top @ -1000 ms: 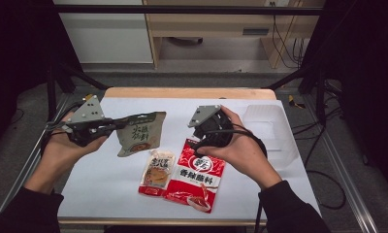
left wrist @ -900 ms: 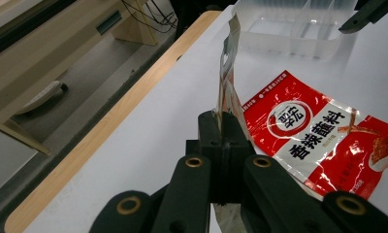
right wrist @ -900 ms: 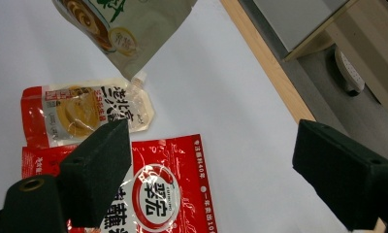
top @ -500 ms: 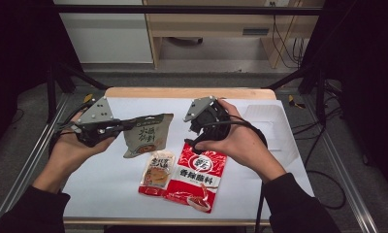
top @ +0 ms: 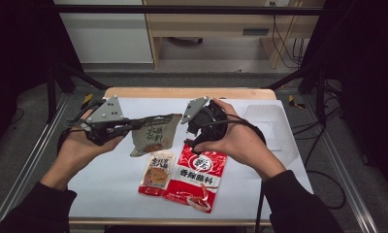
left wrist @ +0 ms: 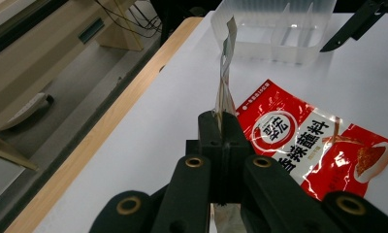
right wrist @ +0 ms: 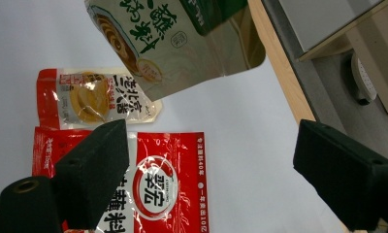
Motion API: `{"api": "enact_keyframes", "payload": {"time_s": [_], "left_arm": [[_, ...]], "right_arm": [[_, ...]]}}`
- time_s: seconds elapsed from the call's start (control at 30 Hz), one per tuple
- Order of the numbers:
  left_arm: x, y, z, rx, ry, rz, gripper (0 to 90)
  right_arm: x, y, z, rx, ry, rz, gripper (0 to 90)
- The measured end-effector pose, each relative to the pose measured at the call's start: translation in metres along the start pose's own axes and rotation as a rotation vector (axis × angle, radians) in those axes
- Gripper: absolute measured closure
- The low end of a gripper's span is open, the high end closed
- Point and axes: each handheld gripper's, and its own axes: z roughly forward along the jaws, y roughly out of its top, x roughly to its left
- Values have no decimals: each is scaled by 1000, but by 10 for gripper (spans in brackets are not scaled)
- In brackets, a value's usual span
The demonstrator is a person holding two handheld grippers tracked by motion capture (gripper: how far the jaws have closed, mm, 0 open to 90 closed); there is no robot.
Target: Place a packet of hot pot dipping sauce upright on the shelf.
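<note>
My left gripper (top: 134, 127) is shut on the edge of an olive-green sauce pouch (top: 155, 136) and holds it above the white table, left of centre. In the left gripper view the pouch (left wrist: 224, 73) stands edge-on, rising from the closed jaws (left wrist: 222, 121). My right gripper (top: 192, 135) hovers just right of that pouch, jaws wide open with nothing between them. Its view (right wrist: 206, 165) looks down past the hanging green pouch (right wrist: 182, 39). A large red seasoning pouch (top: 198, 174) and a small red-and-yellow pouch (top: 158, 170) lie flat side by side near the table's front.
A clear plastic tray with dividers (top: 269, 116) stands at the table's far right, also in the left gripper view (left wrist: 274, 29). The wooden table edge (top: 187, 92) runs along the far side. Metal rails flank the table, and cables trail on the floor at right.
My left gripper has carried the green pouch to the right, toward the table's middle. The right hand has shifted slightly left, so the two grippers are closer together.
</note>
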Motion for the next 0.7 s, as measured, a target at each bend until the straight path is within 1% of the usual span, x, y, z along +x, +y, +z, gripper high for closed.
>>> {"api": "enact_keyframes", "payload": {"time_s": [0.03,0.07,0.13,0.37,0.53,0.7], "left_arm": [[-1,2,2,0,-3,0,900],[-2,4,5,-1,-16,7,900],[-4,6,8,-4,-20,7,900],[-13,14,24,2,-55,29,900],[-16,17,34,2,-81,38,900],[-16,19,42,2,-105,44,900]], "right_arm": [[0,-1,0,1,1,-6,136],[1,-2,0,3,-3,-13,149],[0,-3,0,5,-5,-21,158],[-5,-8,-1,9,-28,-20,188],[-6,-11,0,15,-20,-31,229],[-9,-17,6,23,8,-56,299]]}}
